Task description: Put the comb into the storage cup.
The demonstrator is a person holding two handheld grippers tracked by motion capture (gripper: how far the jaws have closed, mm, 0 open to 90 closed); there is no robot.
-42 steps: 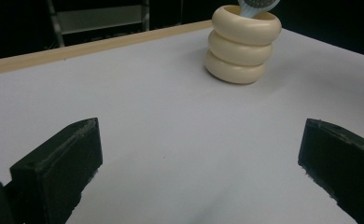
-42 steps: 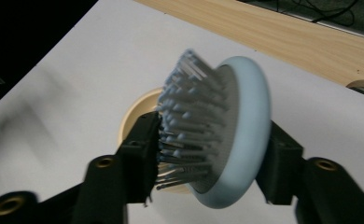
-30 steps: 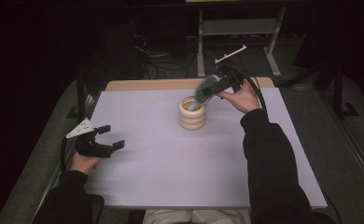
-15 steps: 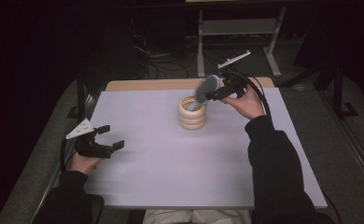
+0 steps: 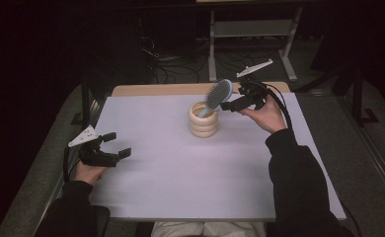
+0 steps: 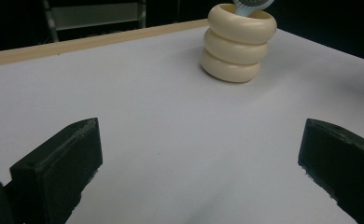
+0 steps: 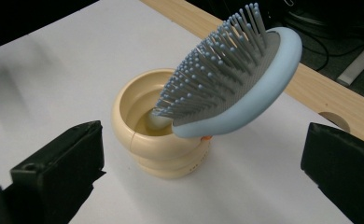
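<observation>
Hairbrush (image 7: 227, 79) stands handle-down in the cream ringed holder (image 5: 203, 119) at mid-desk, placement apparently done; your right claw (image 5: 228, 105) gapes empty beside it; left claw (image 5: 117, 145) idles wide open; withdrawal remains.

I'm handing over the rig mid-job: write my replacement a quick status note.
Left tool: open, holding nothing, low over the white table at its left edge.
Right tool: jaws wide apart, just behind the light blue oval hairbrush, not gripping it.
Hairbrush: handle down inside the cream ringed holder, head leaning out over the rim.
Done: brush placed in the holder.
Left: probably draw the right tool away and check the brush stays put.
</observation>
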